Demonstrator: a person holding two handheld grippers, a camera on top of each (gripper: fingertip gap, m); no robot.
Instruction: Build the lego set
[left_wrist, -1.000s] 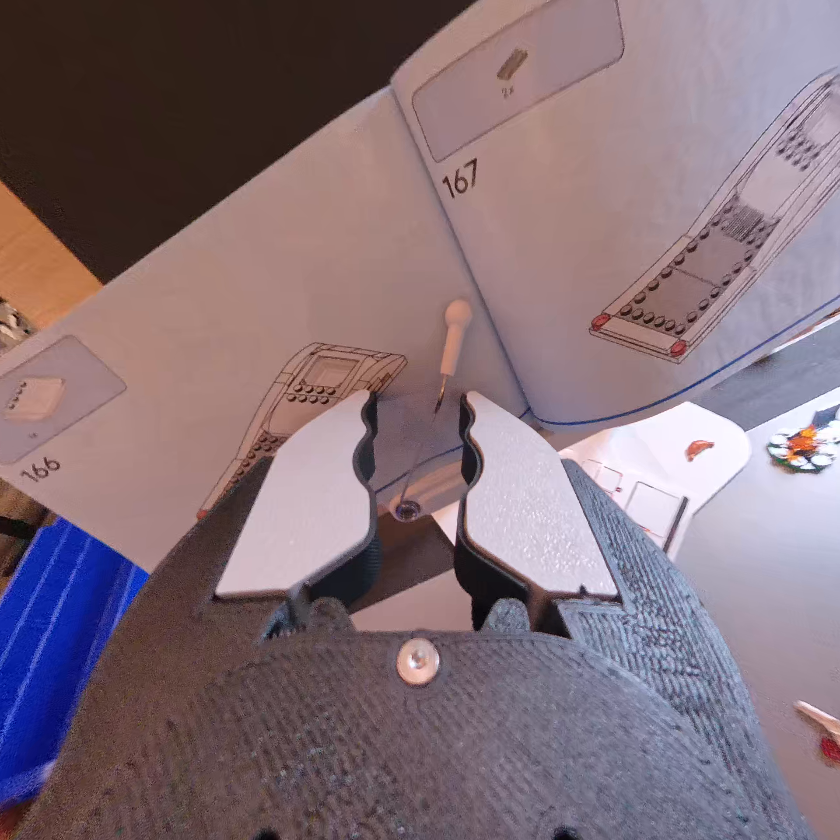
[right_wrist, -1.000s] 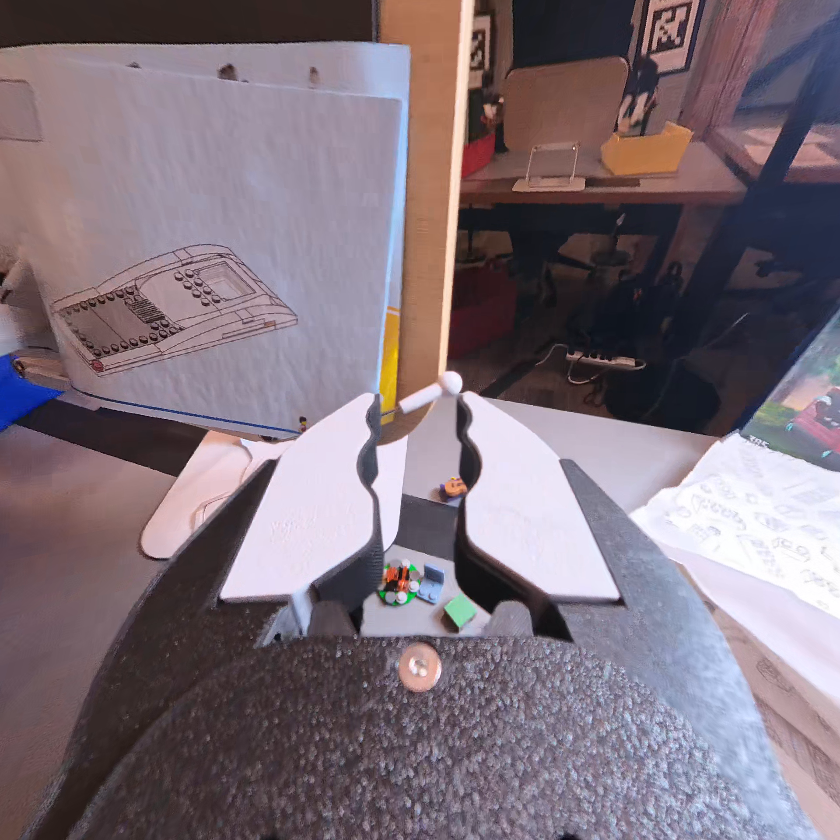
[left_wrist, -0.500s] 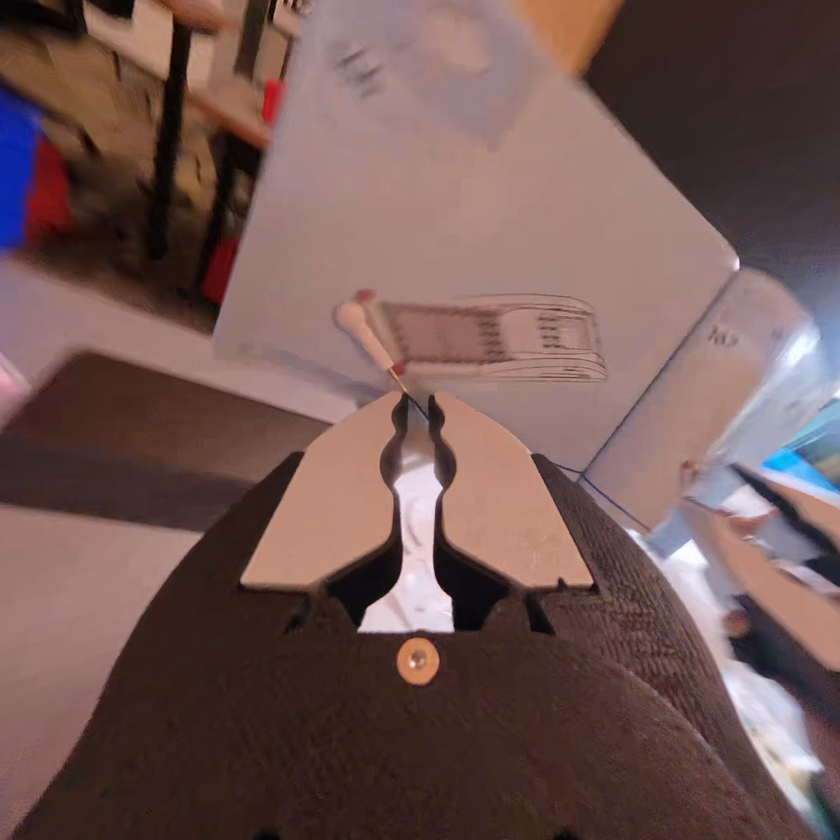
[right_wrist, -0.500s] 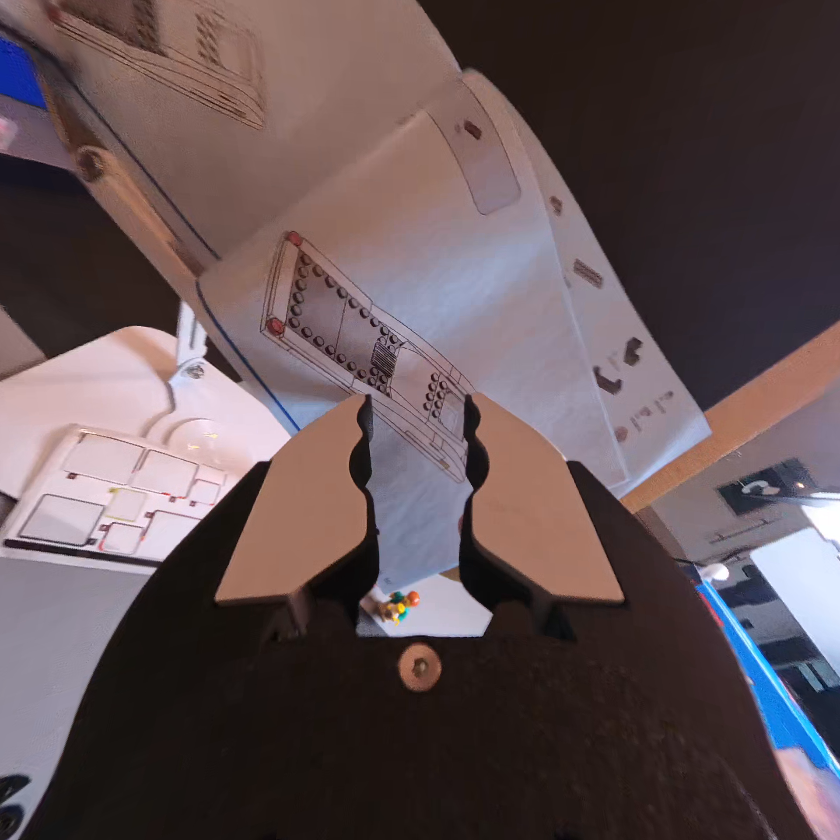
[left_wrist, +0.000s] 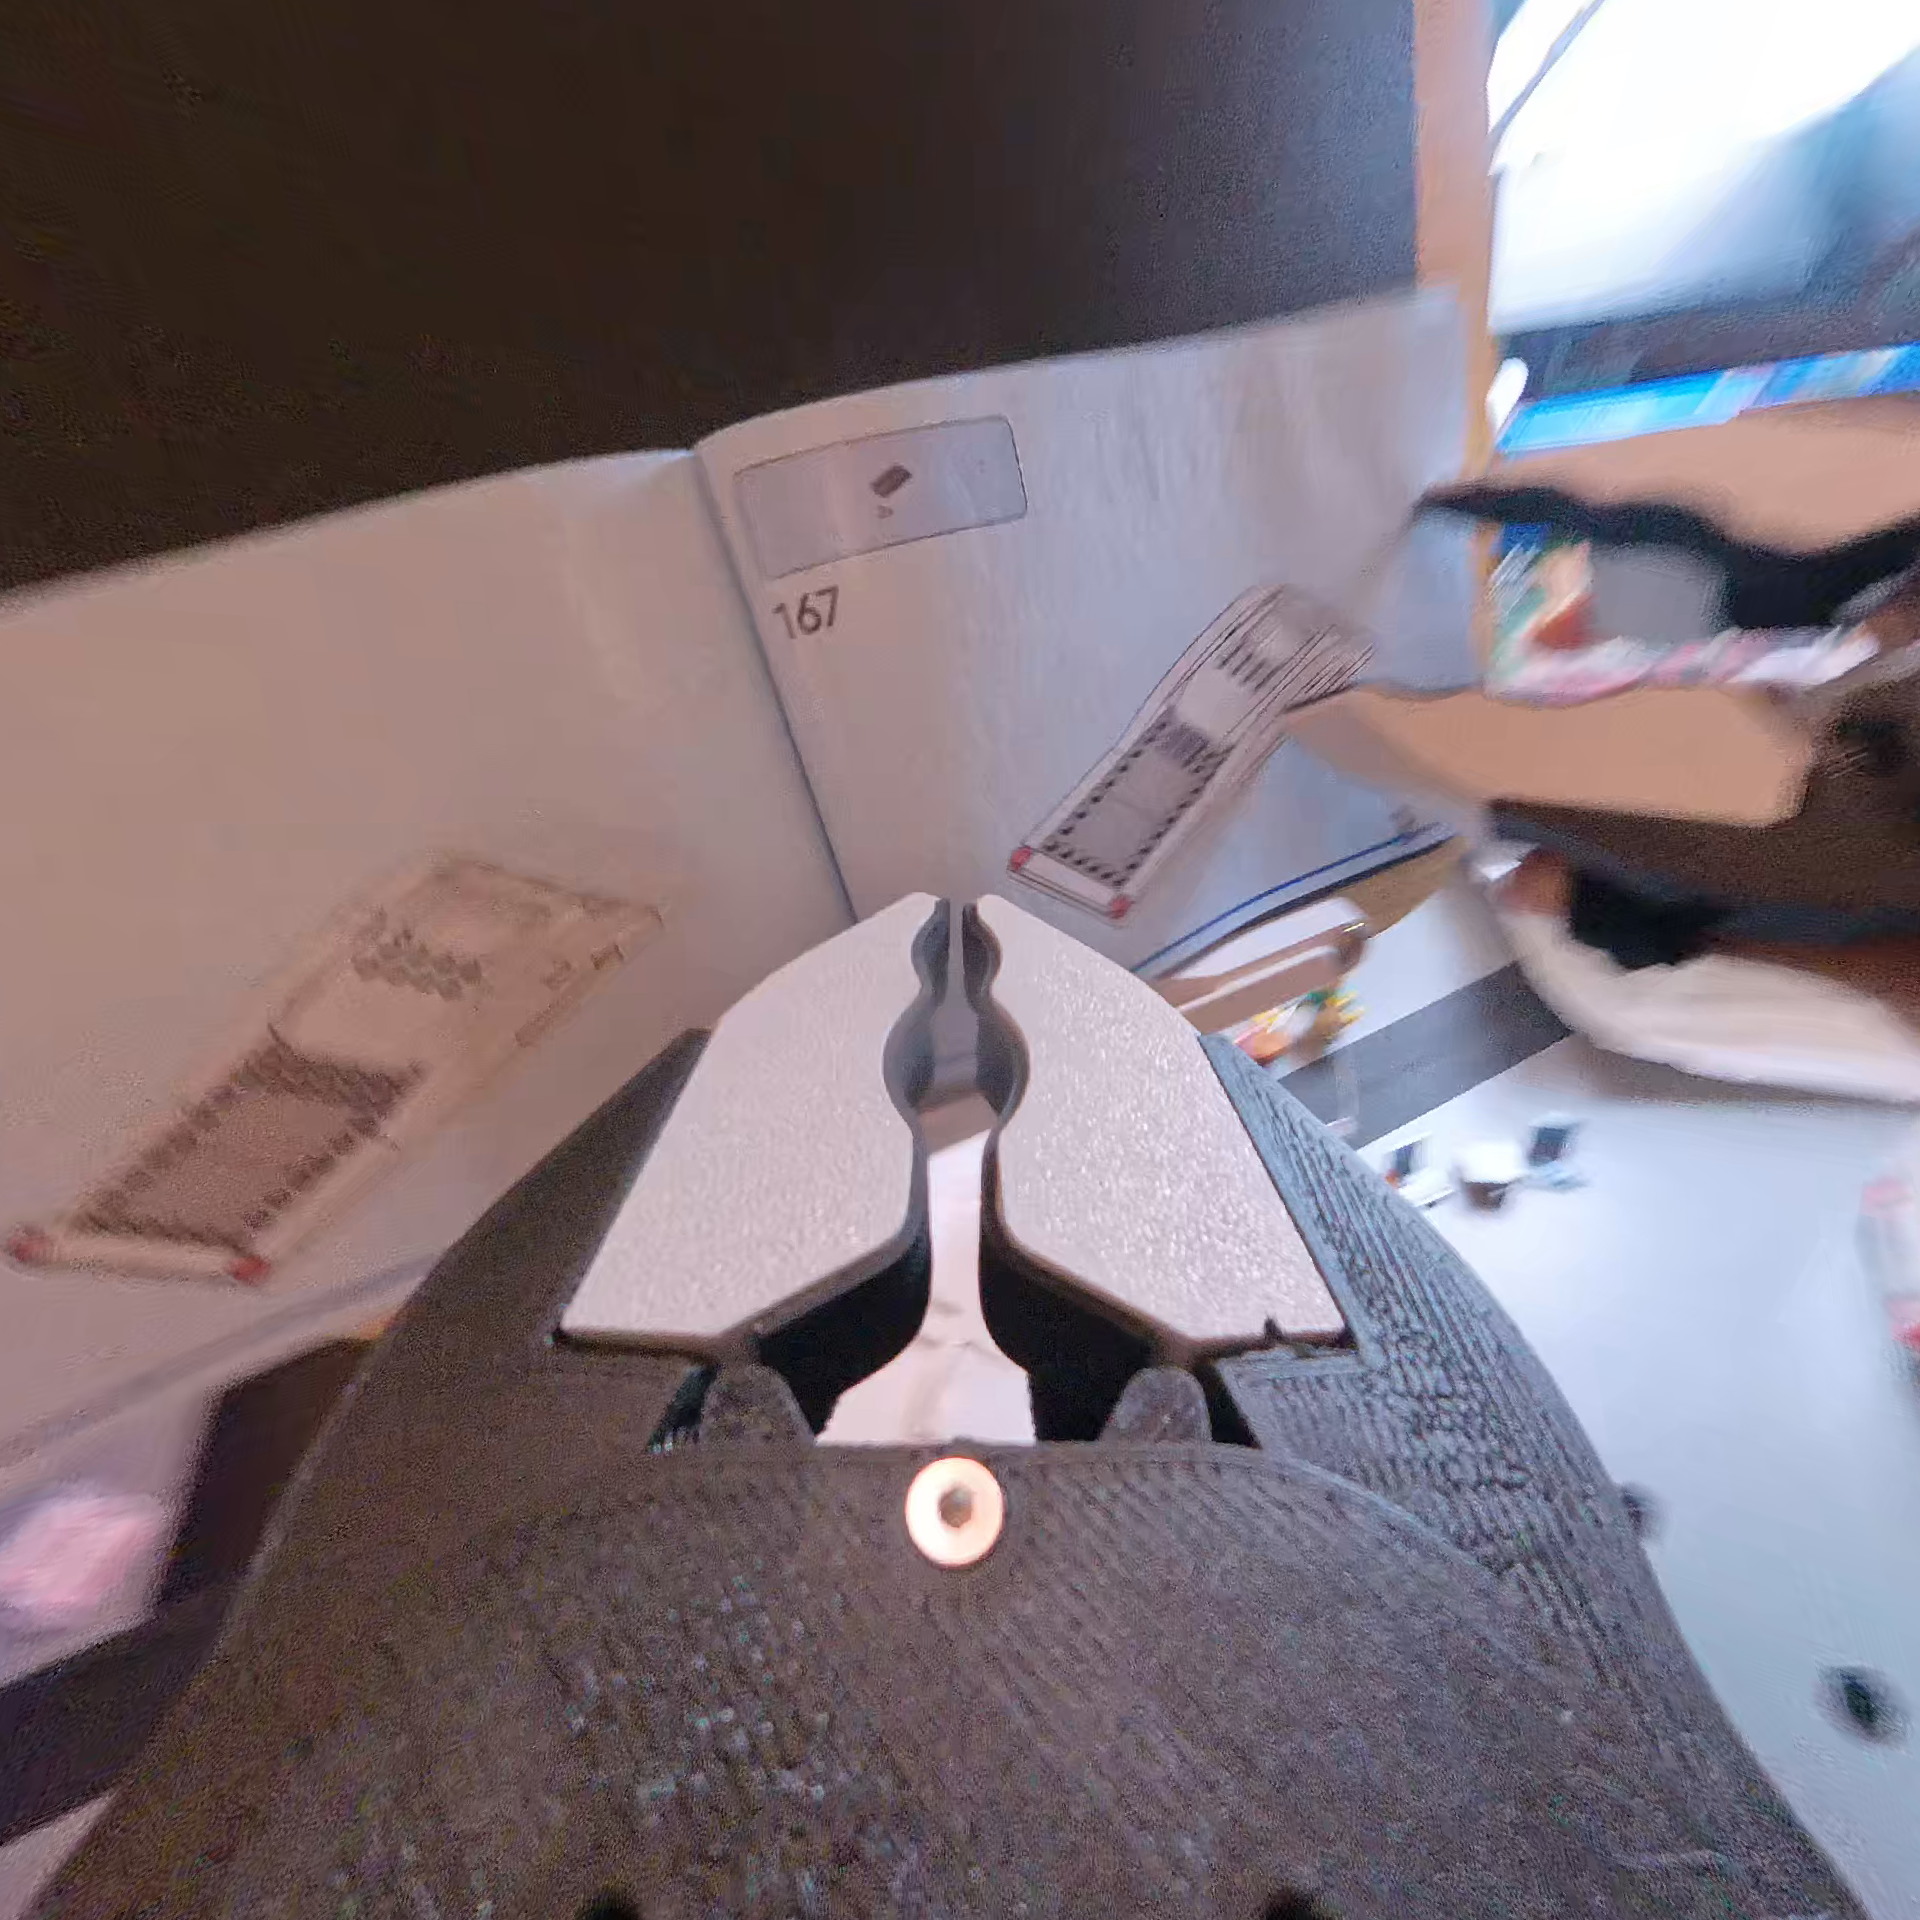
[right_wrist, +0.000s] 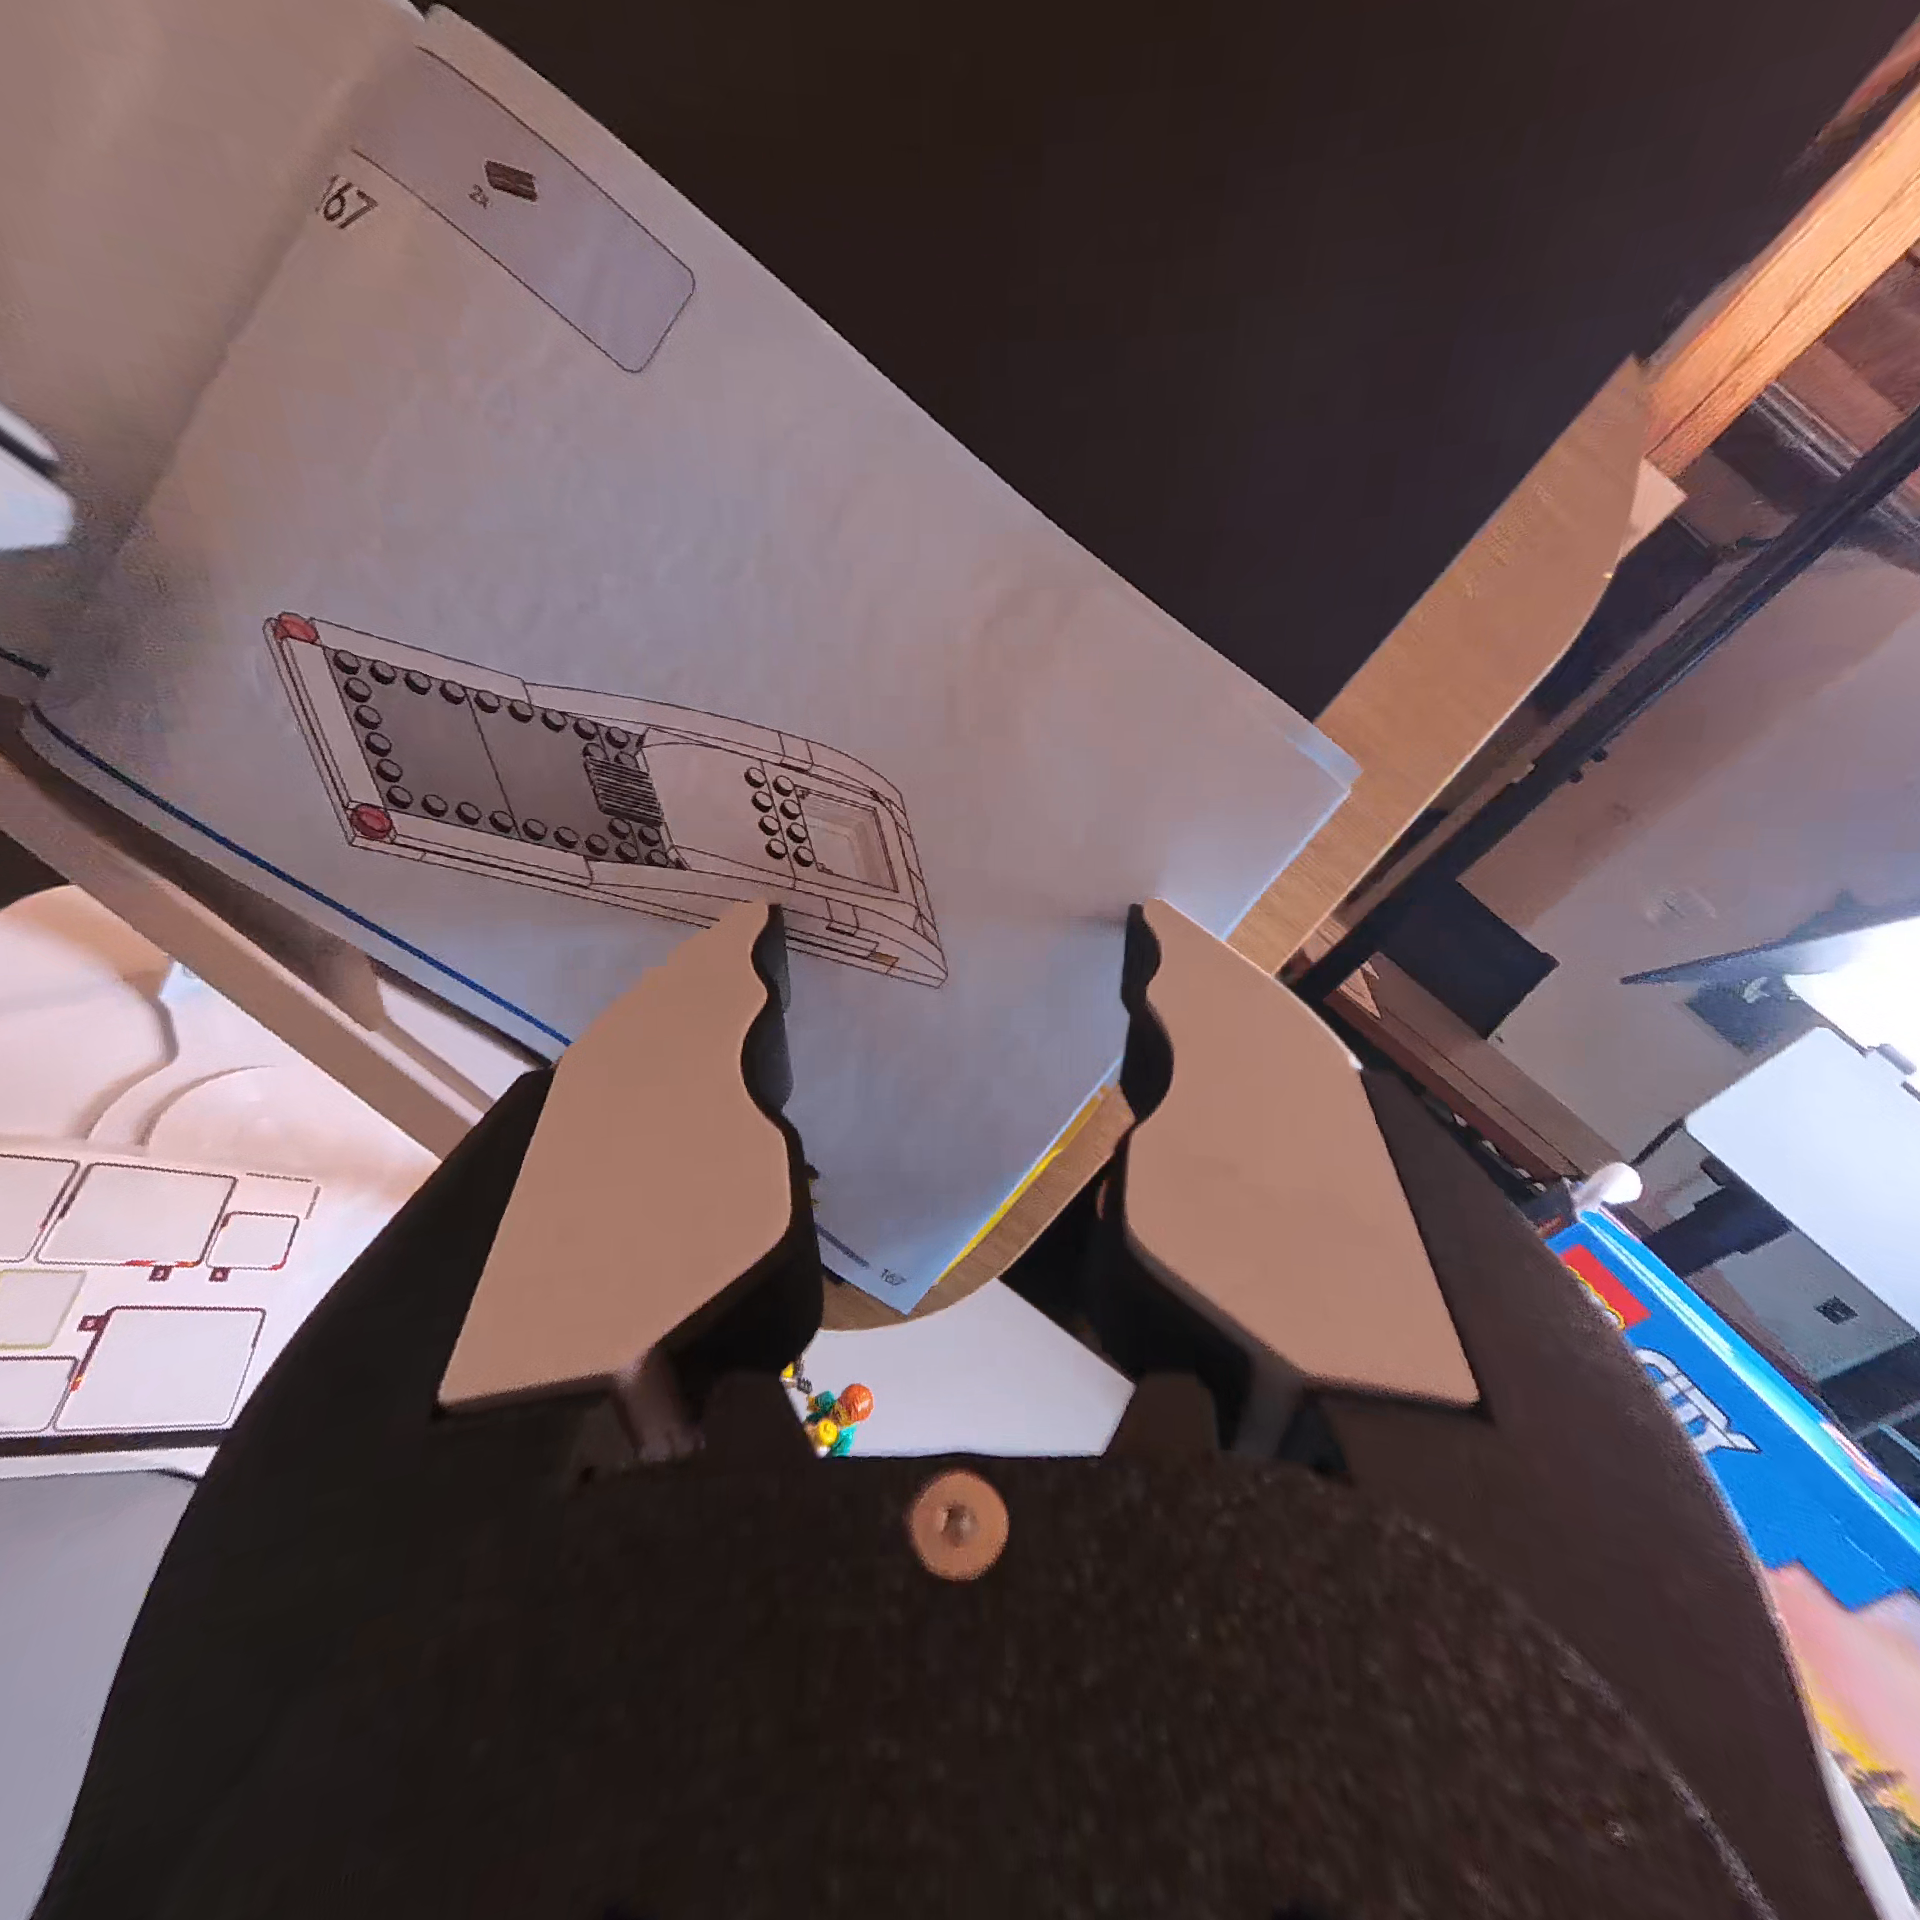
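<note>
Both tongs face an open booklet propped upright. Left tongs (left_wrist: 957, 914) are pressed together at the tips with nothing visible between them, pointing just right of the booklet's (left_wrist: 582, 748) centre fold, near its lower edge. Right tongs (right_wrist: 951, 914) are spread wide, bare, with the right page (right_wrist: 727, 561) showing between the fingers; whether the tips touch the paper I cannot tell.

That page looks thin, light and floppy, likely to crease or tear if pinched hard near the fold; the free outer edge or lower right corner, where several sheets fan apart, looks the easiest place to take hold.

Below the booklet lies a white sheet (right_wrist: 135, 1247) with outlined boxes at the left, small coloured toy pieces (right_wrist: 836, 1413) on the table between the right fingers, and a blue box (right_wrist: 1745, 1423) at the right. Wooden shelving (right_wrist: 1558, 582) stands far right.
</note>
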